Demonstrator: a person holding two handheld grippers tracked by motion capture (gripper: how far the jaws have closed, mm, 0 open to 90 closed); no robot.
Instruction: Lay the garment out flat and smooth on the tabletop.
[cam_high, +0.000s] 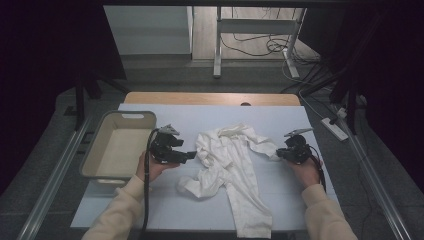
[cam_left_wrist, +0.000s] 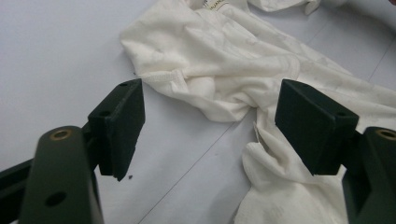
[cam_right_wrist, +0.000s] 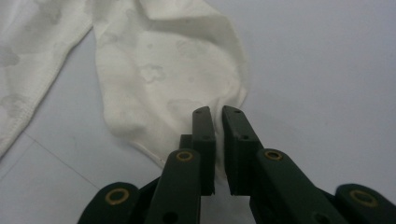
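The right gripper (cam_right_wrist: 218, 114) has its jaws pinched on a sleeve edge of the soft, crumpled white garment (cam_high: 227, 165) mid-surface. The left gripper (cam_left_wrist: 210, 126), jaws wide, hovers level at the garment's left side, near the beige tub (cam_high: 95, 150).

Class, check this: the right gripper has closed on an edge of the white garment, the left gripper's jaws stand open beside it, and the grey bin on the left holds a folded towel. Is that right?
Not quite. The bin is empty, as the high view shows. The rest stands: the right gripper pinches an edge of the garment, and the left gripper is open beside it.
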